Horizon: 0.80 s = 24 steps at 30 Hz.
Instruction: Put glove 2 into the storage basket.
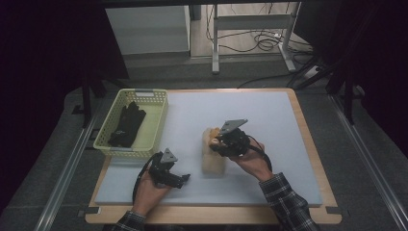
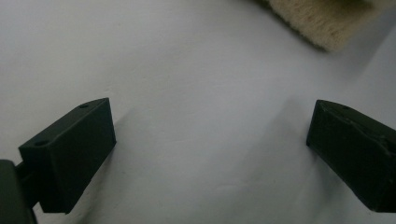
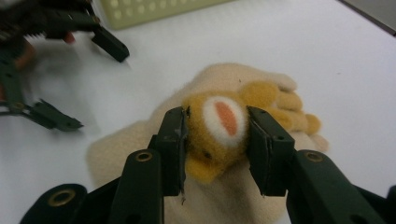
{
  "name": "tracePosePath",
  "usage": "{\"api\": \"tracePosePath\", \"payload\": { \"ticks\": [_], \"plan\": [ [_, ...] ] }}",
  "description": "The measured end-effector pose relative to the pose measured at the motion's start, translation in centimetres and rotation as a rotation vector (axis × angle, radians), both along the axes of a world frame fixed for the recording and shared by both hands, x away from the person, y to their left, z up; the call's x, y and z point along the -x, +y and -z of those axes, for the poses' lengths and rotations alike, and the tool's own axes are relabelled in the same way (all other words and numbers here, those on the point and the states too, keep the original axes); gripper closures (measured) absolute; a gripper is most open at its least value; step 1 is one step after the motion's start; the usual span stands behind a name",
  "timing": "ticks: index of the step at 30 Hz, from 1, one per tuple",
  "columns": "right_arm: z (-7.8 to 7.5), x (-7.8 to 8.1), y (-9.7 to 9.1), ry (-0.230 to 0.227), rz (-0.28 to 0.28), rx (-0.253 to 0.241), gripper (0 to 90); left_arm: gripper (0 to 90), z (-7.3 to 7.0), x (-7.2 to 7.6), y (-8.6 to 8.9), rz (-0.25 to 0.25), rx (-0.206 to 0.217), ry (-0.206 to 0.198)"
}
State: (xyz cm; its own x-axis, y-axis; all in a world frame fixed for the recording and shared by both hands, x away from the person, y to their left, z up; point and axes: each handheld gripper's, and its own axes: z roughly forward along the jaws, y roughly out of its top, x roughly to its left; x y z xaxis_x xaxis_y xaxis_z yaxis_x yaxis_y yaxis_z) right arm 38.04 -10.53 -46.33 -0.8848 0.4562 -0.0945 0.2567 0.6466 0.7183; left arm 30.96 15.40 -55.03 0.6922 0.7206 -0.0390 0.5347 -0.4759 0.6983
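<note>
The cream fabric item (image 2: 327, 21) is cut off by the top edge of the left gripper view and blurred; the dark item (image 1: 126, 124) in the basket (image 1: 156, 126) is unidentifiable.

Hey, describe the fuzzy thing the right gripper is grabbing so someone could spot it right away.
On the grey mat, right of the yellow basket, lies a cream fleece mitten. The right hand-held gripper is shut on its orange plush paw, which has a white patch with a pink centre. The basket's gloves are black.

A cream plush toy (image 3: 224, 196) with an orange-yellow paw, white and orange at its pad, is seen. The basket (image 1: 156, 120) is pale yellow, the cloth (image 1: 126, 124) inside black, the counter (image 1: 269, 125) light grey, the sleeve (image 1: 288, 204) plaid.
</note>
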Motion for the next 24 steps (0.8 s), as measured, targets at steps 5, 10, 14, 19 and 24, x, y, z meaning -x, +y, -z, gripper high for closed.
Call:
{"api": "tracePosePath", "payload": {
  "ticks": [5,10,14,19,24],
  "plan": [
    [2.2,-0.8,1.0,-0.009,0.005,0.062,55.3,1.3,0.0,0.0,0.0,0.001,-0.001,0.001],
    [3.8,-1.3,0.9,0.023,0.029,0.043,46.8,1.3,0.0,0.0,0.0,0.000,0.000,0.003],
    [3.7,-1.3,0.6,0.041,0.046,0.023,39.3,1.3,0.0,0.0,0.0,0.000,0.000,0.003],
    [2.3,-1.2,-0.1,0.038,0.065,-0.028,37.7,1.3,0.0,0.0,0.0,0.001,-0.001,0.001],
    [1.6,-1.0,-1.7,0.031,0.103,-0.031,40.8,1.3,0.0,0.0,0.0,0.001,-0.001,0.002]
  ]
}}
